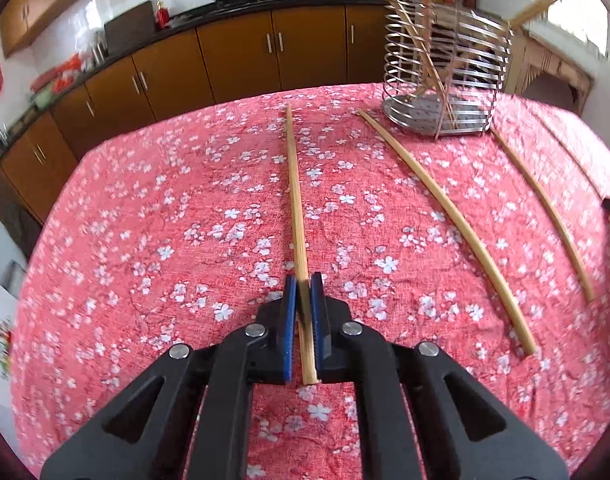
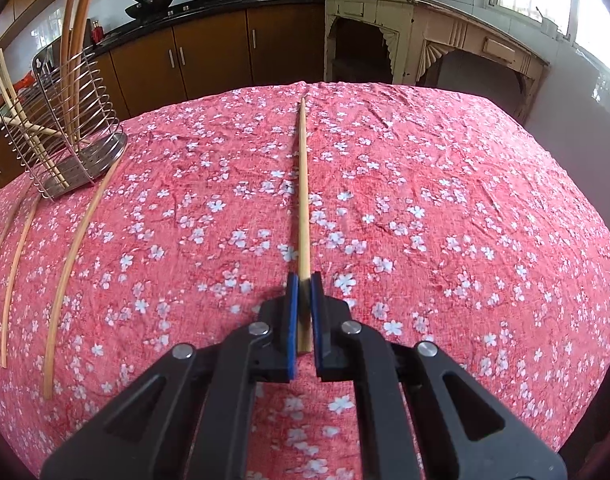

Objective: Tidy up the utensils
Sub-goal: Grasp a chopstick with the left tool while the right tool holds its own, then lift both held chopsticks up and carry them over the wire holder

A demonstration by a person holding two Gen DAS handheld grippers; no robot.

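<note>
Left gripper clamped on a pale bamboo chopstick at frame centre, right gripper clamped on another bamboo chopstick, round wire utensil holder upper right in the left view (no readable writing anywhere), loose bamboo sticks lying on the pink floral tablecloth

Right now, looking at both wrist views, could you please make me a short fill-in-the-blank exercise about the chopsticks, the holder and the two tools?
1. Each tool, the left tool and the right tool, is shut on one ____.
2. The wire holder stands ____ on the table.
3. The tablecloth is pink with white ____.

Missing words: chopstick; upright; flowers
</note>
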